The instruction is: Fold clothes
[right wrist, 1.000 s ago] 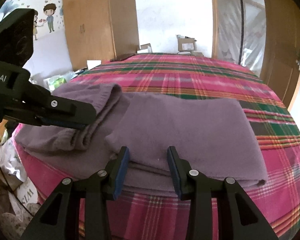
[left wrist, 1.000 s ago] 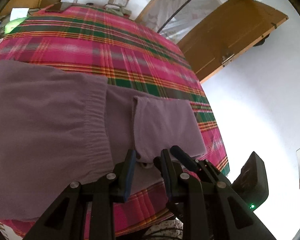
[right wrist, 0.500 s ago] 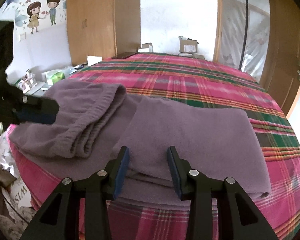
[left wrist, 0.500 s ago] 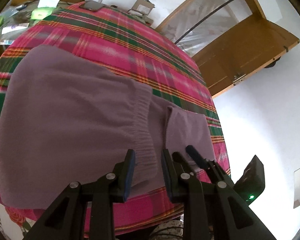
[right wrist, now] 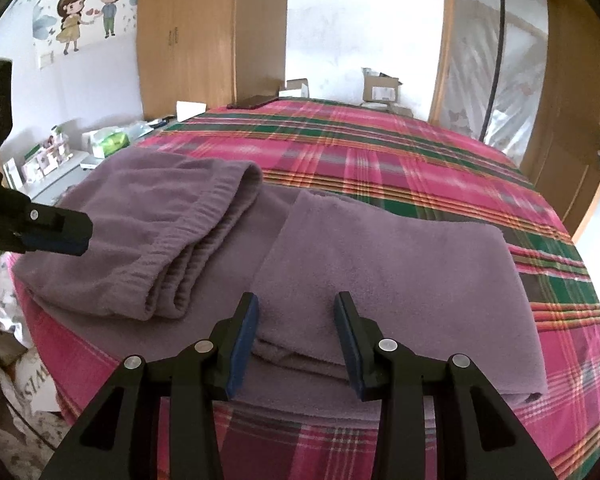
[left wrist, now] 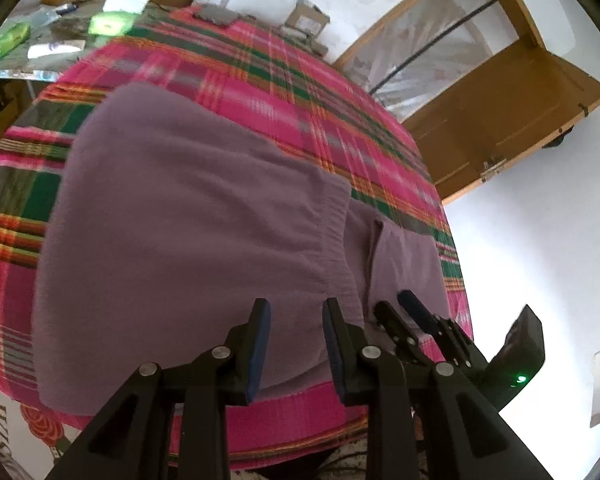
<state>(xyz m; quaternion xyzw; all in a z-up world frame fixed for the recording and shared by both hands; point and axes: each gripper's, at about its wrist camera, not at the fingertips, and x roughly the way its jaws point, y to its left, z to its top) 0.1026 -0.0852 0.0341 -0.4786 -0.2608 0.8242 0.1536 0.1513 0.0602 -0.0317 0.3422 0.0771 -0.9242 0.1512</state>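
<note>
Purple garment point(right wrist: 380, 264) lies partly folded on the plaid bed point(right wrist: 400, 152), near its front edge. Left tool point(left wrist: 296, 340) over the waistband side — jaws opening, nothing between. Right tool point(right wrist: 296, 332) spread, empty, above the folded leg.

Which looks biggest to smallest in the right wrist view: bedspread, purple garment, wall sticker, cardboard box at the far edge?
1. bedspread
2. purple garment
3. wall sticker
4. cardboard box

The garment lies nearest the camera, so it looks enlarged; the order is still clear.
</note>
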